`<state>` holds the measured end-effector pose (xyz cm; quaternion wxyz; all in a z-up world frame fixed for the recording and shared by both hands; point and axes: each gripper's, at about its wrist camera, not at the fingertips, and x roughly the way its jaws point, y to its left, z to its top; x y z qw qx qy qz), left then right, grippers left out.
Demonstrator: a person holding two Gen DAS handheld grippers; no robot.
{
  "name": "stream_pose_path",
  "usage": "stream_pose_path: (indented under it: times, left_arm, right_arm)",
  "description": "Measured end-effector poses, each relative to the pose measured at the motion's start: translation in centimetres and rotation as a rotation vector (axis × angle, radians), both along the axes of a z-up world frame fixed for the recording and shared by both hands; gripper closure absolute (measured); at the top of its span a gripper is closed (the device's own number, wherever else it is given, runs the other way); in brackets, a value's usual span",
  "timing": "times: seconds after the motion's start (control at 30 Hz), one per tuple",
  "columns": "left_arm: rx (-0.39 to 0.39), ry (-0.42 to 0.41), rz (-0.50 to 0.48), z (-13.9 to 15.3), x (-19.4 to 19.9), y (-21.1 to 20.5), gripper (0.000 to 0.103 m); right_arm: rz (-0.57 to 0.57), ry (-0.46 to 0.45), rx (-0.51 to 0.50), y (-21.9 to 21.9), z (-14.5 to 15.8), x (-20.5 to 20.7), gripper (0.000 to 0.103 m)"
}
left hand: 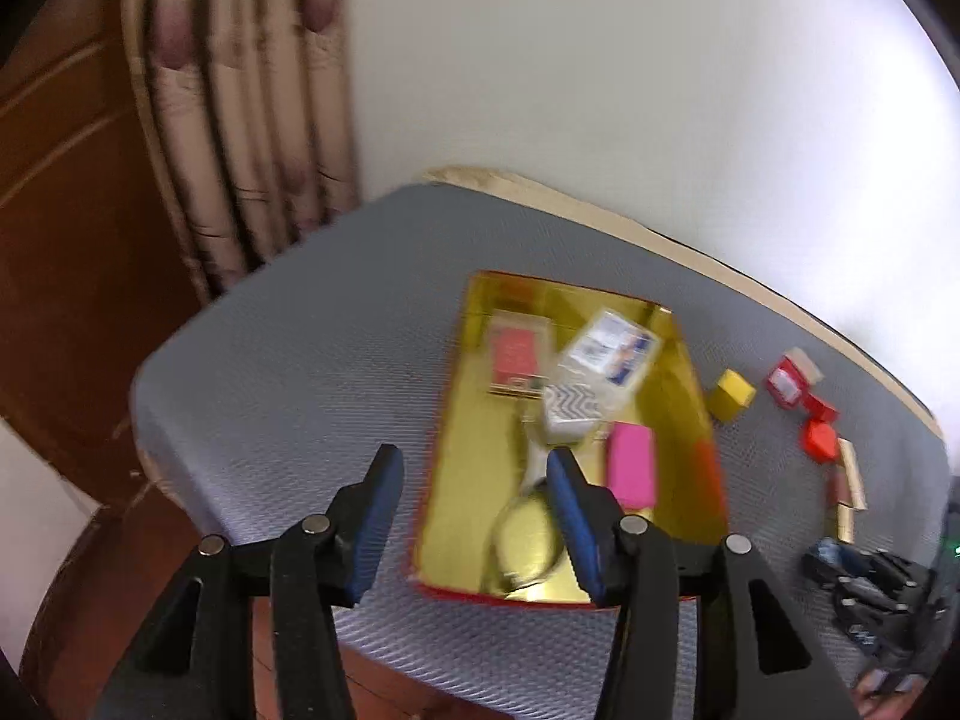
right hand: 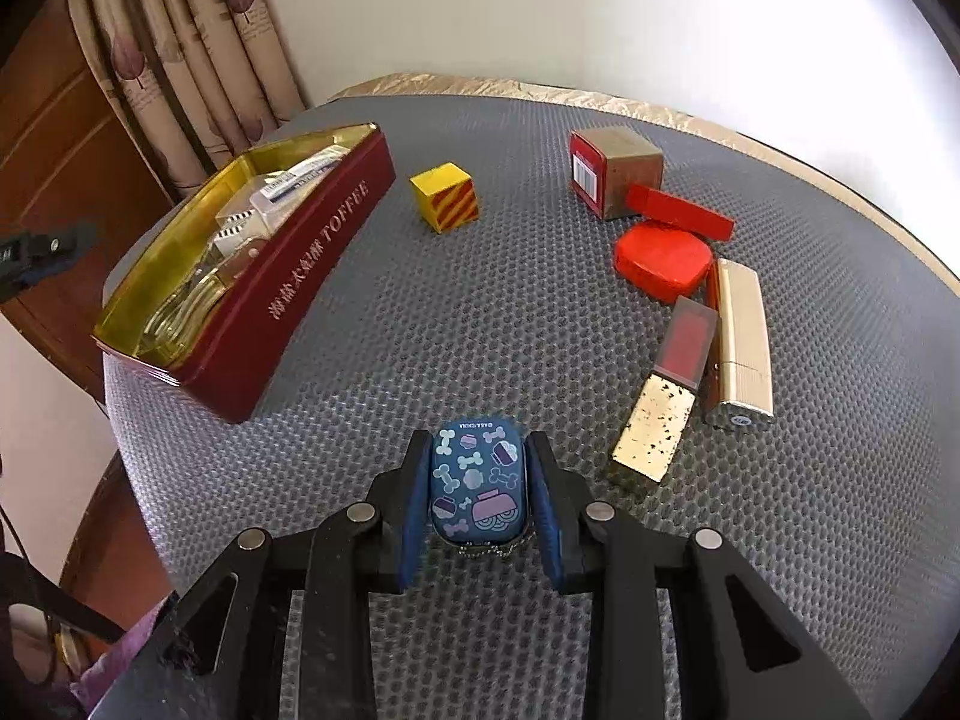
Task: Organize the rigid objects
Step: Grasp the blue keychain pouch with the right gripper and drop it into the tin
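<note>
A dark red toffee tin (right hand: pixel 312 252) with a gold inside (left hand: pixel 474 480) stands open on the grey mat, holding a pink block (left hand: pixel 630 471), cards and small boxes. My left gripper (left hand: pixel 474 474) is open and empty, above the tin's near left edge. My right gripper (right hand: pixel 477 480) is shut on a small blue patterned case (right hand: pixel 477 483) just above the mat. Loose on the mat are a yellow striped cube (right hand: pixel 445 197), a red and gold box (right hand: pixel 612 171), a red flat box (right hand: pixel 663 261), a red lip gloss tube (right hand: pixel 660 396) and a gold lipstick (right hand: pixel 741 342).
The grey mat (right hand: pixel 480 330) covers a round table with a gold edge (right hand: pixel 540 90). Curtains (right hand: pixel 180 60) and a wooden door (left hand: pixel 66 240) stand at the left, a white wall behind. The right gripper shows at the lower right of the left wrist view (left hand: pixel 870 588).
</note>
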<state>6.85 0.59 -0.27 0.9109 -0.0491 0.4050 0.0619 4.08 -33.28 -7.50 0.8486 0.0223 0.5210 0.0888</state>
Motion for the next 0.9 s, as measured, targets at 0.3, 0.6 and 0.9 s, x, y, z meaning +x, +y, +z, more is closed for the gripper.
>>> stream_pose_path:
  times: [0.3, 0.6, 0.9]
  left_arm:
    - [0.158, -0.017, 0.131, -0.9, -2.1, 2.7, 0.049]
    - [0.036, -0.001, 0.234, -1.5, -2.3, 6.0, 0.049]
    - [-0.002, 0.039, 0.225, -2.2, -1.6, 6.7, 0.049]
  right_arm:
    - [0.034, -0.05, 0.111, 3.9, 4.5, 2.2, 0.074]
    - [0.176, -0.02, 0.218, 15.3, 5.0, 9.6, 0.074]
    - [0.187, 0.054, 0.182, 21.6, 1.4, 14.2, 0.074]
